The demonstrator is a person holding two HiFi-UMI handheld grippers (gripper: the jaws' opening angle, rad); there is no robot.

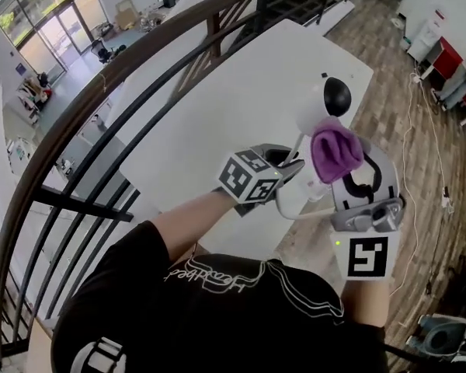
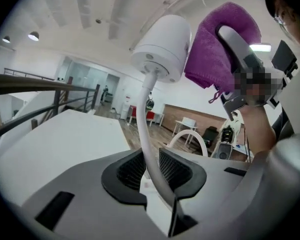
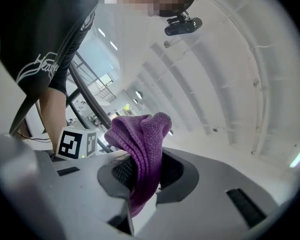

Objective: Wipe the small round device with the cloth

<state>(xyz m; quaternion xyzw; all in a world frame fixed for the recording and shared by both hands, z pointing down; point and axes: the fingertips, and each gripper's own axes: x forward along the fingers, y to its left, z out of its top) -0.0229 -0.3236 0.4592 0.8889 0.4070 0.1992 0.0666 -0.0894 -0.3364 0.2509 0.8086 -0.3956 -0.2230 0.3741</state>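
Found the small round device [image 1: 330,99] at upper centre-right of the head view, a white domed head with a black face, carried on a thin white stem [image 2: 145,114] above the near edge of the white table [image 1: 233,92]. Noted its white base [image 1: 291,200] below, at the table's near edge; cannot tell whether it rests there or hangs clear.

Checked the left gripper [image 2: 150,164] in its own view. Found the stem passing between the jaws, close against one pad, with a narrow dark gap showing on the other side. Judged this a loose bracket round the stem, not a clamp.

Checked the right gripper [image 3: 142,171]. Found its jaws closed on the purple cloth [image 3: 140,139], a folded wad bulging above the pads and a tail hanging below them.

Traced the deciding relation as follows. Noted the stem's long axis running from the left gripper at centre of the head view up and right to the head. Placed the cloth [image 1: 335,150] directly below the head in that view. Confirmed in the left gripper view that the wad [image 2: 212,49] lies against the head's right flank [image 2: 162,46] at upper centre, apparently touching.

Rated the right gripper [image 1: 343,160] much the nearer to the wiping surface; placed the left gripper [image 1: 291,162] lower down the stem, as a steady only.

Judged the coming stroke a short sweep of cloth up and round the dome, crosswise to the stem. Flagged one risk: with so slack a hold on the stem, the head may swing away under pressure.
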